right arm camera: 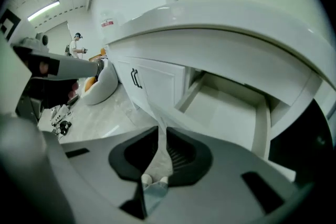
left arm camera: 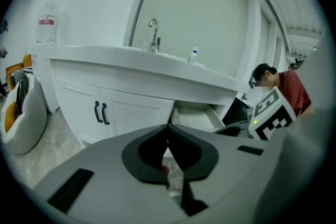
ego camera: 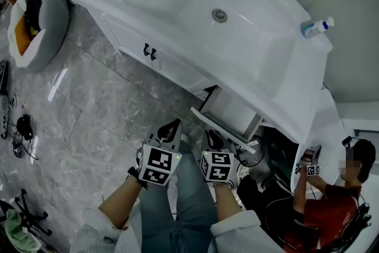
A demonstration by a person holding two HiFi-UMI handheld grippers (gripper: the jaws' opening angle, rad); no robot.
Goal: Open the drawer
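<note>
A white vanity (ego camera: 177, 62) has a drawer (ego camera: 232, 109) standing pulled out under the basin, its inside bare. My right gripper (ego camera: 211, 138) is at the drawer front (ego camera: 228, 132), on the side nearer me. In the right gripper view the drawer (right arm camera: 226, 107) lies open ahead. The front's top edge runs into the narrow gap of the right gripper (right arm camera: 159, 131); whether the pads press on it does not show. My left gripper (ego camera: 172, 127) hangs over the floor left of the drawer, its tips touching, nothing held. The left gripper view shows the left gripper (left arm camera: 168, 131) and the drawer (left arm camera: 197, 115) beyond it.
Two cupboard doors with black handles (ego camera: 150, 52) are left of the drawer. A dark open compartment (ego camera: 278, 151) lies to its right, with a person in red (ego camera: 331, 210) beside it. A grey cushioned seat (ego camera: 35, 15) and cables (ego camera: 21, 133) are on the marble floor.
</note>
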